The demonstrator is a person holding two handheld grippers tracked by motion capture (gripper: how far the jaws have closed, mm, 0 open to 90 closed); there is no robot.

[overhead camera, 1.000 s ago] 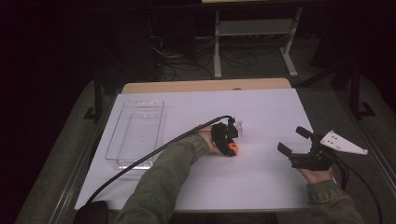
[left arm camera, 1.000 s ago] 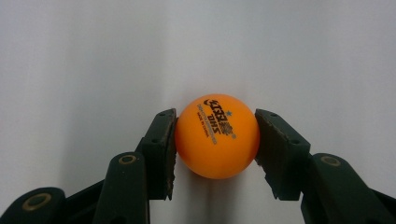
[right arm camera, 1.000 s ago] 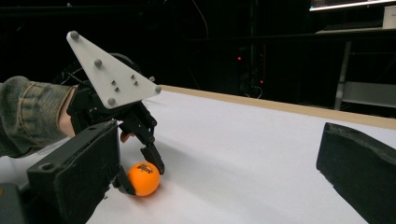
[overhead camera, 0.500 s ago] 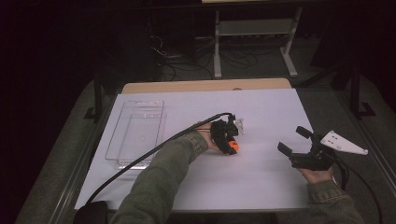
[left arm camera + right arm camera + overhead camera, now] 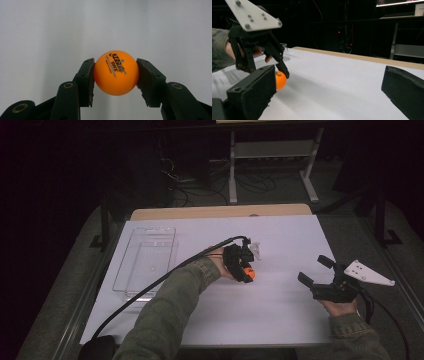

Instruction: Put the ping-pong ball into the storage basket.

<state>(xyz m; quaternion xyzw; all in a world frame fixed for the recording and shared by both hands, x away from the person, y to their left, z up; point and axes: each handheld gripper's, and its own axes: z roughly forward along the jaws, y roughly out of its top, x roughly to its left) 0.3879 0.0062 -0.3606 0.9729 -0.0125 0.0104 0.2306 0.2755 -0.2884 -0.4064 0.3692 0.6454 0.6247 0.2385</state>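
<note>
Right, your left claw [image 5: 115, 75] is pinching the orange ping-pong ball [image 5: 116, 73] across its middle just above the white desk [image 5: 280, 320], a light, smooth, easily dented shell, while your right claw [image 5: 314, 271] is gaping empty.

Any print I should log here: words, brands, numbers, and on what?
"DHS", dark print on the orange table-tennis ball clamped in the left tool.
A star above it, on the same ball.
The larger logo characters and the fine line beneath "DHS" are too tilted and small to read.
No other readable text.
</note>
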